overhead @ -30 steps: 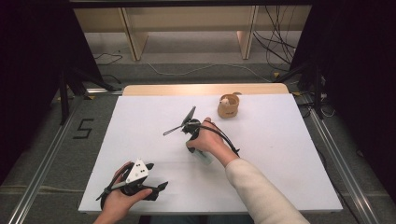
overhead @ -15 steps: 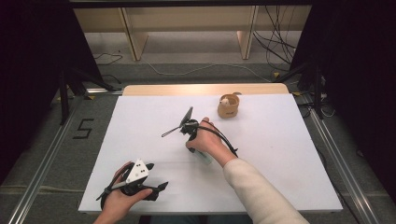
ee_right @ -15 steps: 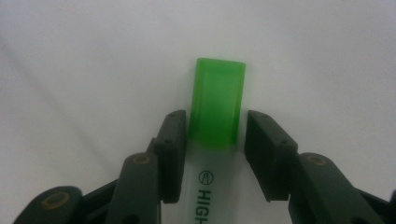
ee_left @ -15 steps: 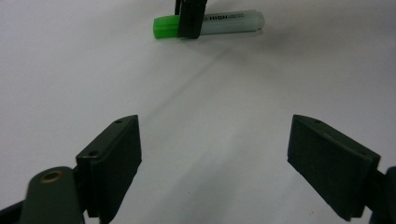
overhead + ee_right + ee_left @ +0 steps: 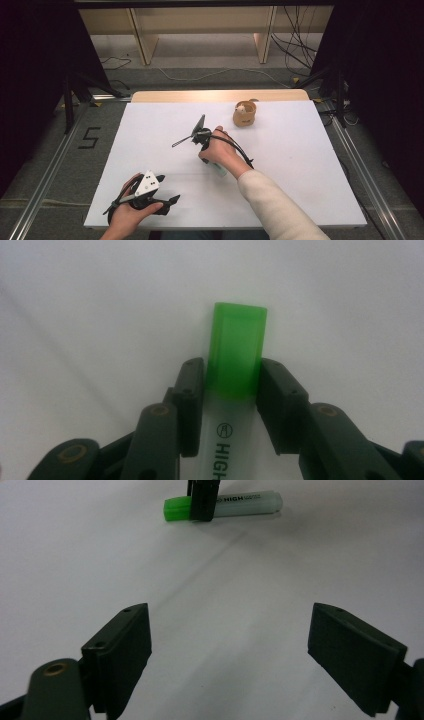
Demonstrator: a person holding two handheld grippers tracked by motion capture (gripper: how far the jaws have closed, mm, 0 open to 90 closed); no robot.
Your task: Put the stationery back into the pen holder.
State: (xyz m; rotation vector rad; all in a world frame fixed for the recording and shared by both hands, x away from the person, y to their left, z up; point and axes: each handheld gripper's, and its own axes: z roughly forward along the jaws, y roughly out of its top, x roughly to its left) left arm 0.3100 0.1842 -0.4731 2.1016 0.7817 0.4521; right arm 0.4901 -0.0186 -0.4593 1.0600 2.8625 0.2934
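Observation:
A highlighter (image 5: 235, 355) with a green cap and a pale barrel lies flat on the white table (image 5: 300, 175). My right gripper (image 5: 232, 400) points down over it. Its jaws have just been closing, and the pads now touch both sides of the highlighter where the cap meets the barrel. In the high view the right hand covers most of the highlighter (image 5: 220, 171), near the table's middle. The left gripper view shows the highlighter (image 5: 250, 502) farther off, with a right jaw in front of it. My left gripper (image 5: 230, 650) rests open and empty near the front left edge (image 5: 169, 190).
A small brown cup-like container (image 5: 244, 114) with something white in it stands at the back right of the table. A wooden strip (image 5: 220, 96) runs along the far edge. Cables and shelf legs lie on the floor beyond.

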